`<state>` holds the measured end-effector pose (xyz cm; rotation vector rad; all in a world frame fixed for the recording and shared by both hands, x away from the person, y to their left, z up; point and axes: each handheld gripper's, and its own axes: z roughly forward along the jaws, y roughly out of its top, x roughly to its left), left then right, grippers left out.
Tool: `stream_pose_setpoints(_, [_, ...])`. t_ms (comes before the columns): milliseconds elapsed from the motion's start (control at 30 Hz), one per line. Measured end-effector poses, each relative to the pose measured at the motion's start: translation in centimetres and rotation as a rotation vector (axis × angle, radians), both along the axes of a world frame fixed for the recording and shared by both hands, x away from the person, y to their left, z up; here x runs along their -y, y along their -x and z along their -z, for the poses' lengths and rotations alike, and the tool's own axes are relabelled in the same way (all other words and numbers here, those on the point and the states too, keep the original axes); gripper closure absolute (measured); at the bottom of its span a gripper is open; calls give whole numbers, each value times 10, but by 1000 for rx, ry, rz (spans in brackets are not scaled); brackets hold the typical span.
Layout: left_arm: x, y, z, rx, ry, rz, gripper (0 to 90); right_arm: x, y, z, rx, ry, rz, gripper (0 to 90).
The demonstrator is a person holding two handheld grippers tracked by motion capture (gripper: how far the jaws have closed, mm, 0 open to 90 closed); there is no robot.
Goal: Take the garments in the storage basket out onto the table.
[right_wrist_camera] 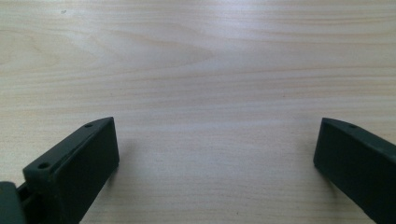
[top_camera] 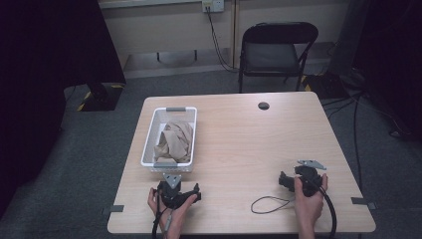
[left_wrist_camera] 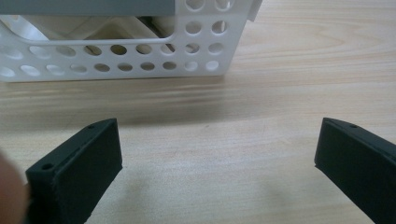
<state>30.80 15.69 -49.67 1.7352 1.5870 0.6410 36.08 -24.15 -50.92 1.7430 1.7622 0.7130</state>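
Observation:
A white perforated basket (top_camera: 148, 144) stands on the left half of the wooden table (top_camera: 239, 134), and a crumpled beige cloth (top_camera: 174, 139) lies in it. My left gripper (top_camera: 176, 188) rests on the table just in front of the basket's near end, held by a hand. Its jaws are open and nothing is between them. In the left gripper view, the left gripper (left_wrist_camera: 218, 140) faces the basket wall (left_wrist_camera: 116, 60), and the cloth (left_wrist_camera: 88, 27) shows through the handle slot. My right gripper (top_camera: 298, 175) sits at the near right, open over bare wood (right_wrist_camera: 217, 135).
A thin black cable loop (top_camera: 271, 204) lies on the table left of the right hand. A round cable hole (top_camera: 263, 105) is near the far edge. A black folding chair (top_camera: 276, 50) stands behind the table. Dark curtains flank both sides.

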Motion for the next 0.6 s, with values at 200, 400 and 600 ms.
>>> stream_pose_setpoints(200, [-2,1,-5,39,18,9,3,0,0,0,0,0,0,0])
stream_pose_setpoints(400, [-2,1,-9,51,-11,15,3,0,0,0,0,0,0,0])
stream_pose_setpoints(600, [-5,3,-18,84,12,23,3,0,0,0,0,0,0,0])
